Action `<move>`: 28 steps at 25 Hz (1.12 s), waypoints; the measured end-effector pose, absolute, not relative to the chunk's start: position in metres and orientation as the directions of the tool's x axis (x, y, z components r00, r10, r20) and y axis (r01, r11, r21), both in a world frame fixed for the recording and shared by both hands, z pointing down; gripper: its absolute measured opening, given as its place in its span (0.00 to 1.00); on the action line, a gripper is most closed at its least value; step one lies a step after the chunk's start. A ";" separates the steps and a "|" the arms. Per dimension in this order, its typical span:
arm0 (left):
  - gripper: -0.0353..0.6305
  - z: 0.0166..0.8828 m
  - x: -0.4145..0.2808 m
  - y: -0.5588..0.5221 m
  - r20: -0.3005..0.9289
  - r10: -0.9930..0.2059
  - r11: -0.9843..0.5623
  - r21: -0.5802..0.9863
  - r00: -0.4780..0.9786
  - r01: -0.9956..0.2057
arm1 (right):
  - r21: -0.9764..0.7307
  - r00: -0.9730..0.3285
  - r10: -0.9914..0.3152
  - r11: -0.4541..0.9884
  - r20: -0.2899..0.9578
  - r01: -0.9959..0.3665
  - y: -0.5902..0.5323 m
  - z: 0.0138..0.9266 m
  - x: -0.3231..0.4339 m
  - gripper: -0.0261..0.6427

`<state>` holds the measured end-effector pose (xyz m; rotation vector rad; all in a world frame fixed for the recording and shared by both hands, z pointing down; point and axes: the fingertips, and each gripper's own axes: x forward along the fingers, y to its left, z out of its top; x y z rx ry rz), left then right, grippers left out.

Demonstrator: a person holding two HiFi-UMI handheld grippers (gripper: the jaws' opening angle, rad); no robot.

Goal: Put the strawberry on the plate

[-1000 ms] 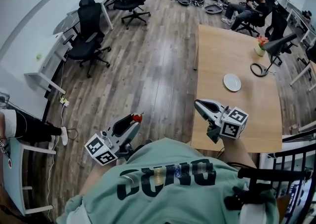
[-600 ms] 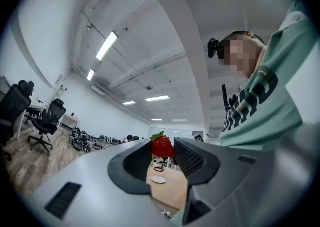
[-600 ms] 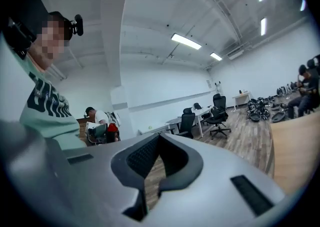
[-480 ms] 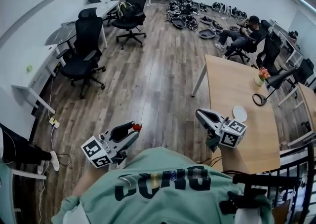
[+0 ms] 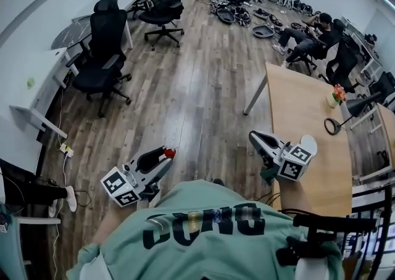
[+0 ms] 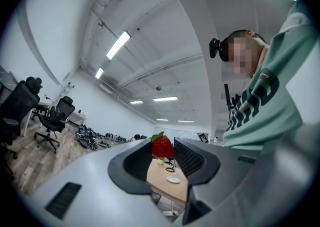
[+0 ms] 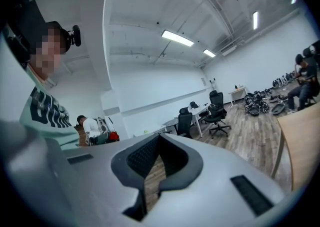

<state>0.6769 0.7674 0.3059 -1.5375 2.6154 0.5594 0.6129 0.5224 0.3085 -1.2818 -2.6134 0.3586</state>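
A red strawberry [image 5: 170, 152] with a green cap sits pinched at the tips of my left gripper [image 5: 167, 154], held above the wooden floor left of the table. In the left gripper view the strawberry [image 6: 162, 147] fills the gap between the dark pads, and the white plate [image 6: 173, 180] shows far beyond on the wooden table [image 6: 162, 187]. In the head view the plate [image 5: 308, 143] lies on the table [image 5: 296, 106], partly hidden behind the marker cube of my right gripper [image 5: 252, 135]. My right gripper [image 7: 159, 138] is shut with nothing between its jaws.
A black desk lamp [image 5: 352, 112] and a small flower pot [image 5: 337, 95] stand on the table's far side. Black office chairs [image 5: 102, 63] line white desks at left. A person [image 5: 308, 35] sits at the back right. A black railing [image 5: 364, 229] is at lower right.
The head view has swung, so the table and plate now lie further right and the plate sits beside the right gripper's cube. Both grippers keep their hold and pose.
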 end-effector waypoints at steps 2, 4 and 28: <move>0.27 0.309 0.653 0.763 -0.222 -0.829 0.450 0.283 -0.514 -0.847 | -0.319 -0.589 0.805 0.578 0.073 0.751 0.520 0.315 0.585 0.05; 0.27 0.311 0.625 0.752 -0.214 -0.826 0.461 0.278 -0.522 -0.843 | -0.326 -0.577 0.815 0.562 0.060 0.760 0.510 0.319 0.554 0.05; 0.27 0.290 0.240 0.593 -0.262 -0.865 0.349 0.302 -0.429 -0.887 | -0.228 -0.626 0.777 0.623 0.066 0.748 0.352 0.317 0.203 0.05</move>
